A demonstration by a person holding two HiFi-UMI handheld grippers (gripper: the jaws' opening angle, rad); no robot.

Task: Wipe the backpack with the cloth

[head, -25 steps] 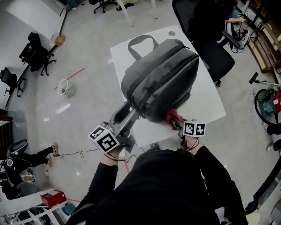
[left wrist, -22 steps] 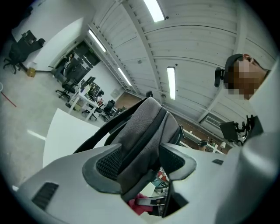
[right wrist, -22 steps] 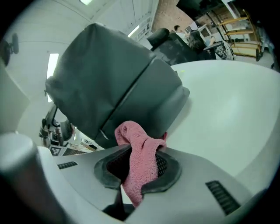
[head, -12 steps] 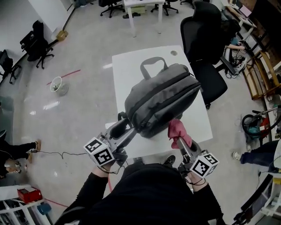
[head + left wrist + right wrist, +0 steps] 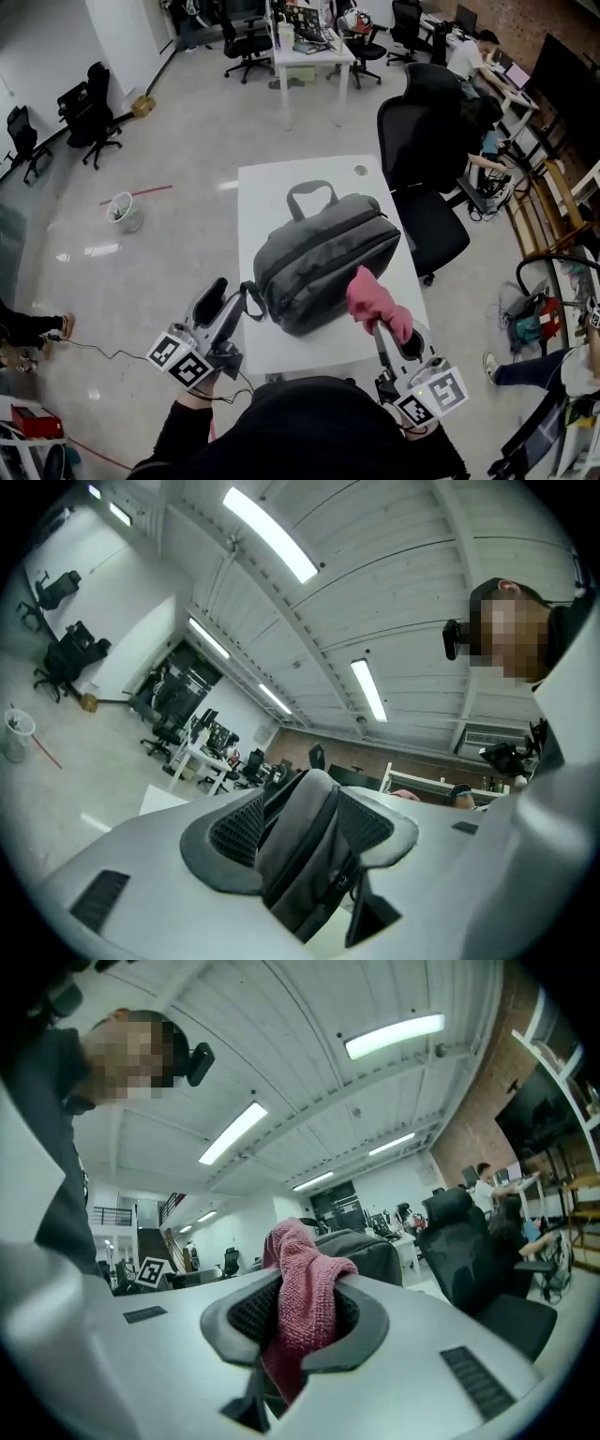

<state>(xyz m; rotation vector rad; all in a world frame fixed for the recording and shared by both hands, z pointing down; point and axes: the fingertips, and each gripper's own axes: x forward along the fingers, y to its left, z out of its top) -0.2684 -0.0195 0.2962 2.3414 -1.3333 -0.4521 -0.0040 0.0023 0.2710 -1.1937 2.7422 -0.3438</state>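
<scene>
Seemingly soft and slumping, the backpack [image 5: 323, 267] lies on the table [image 5: 258, 192] — the left gripper [image 5: 228, 295], jaws just closing, clamps its strap [image 5: 300, 846], a sound hold. The right gripper [image 5: 389, 328] pinches the limp cloth [image 5: 373, 298] near it.

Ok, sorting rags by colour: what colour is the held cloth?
The cloth is pinkish red; right gripper view shows it best.

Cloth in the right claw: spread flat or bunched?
Bunched. The pink cloth hangs crumpled between the right claw pads, pinched there, not spread.
</scene>
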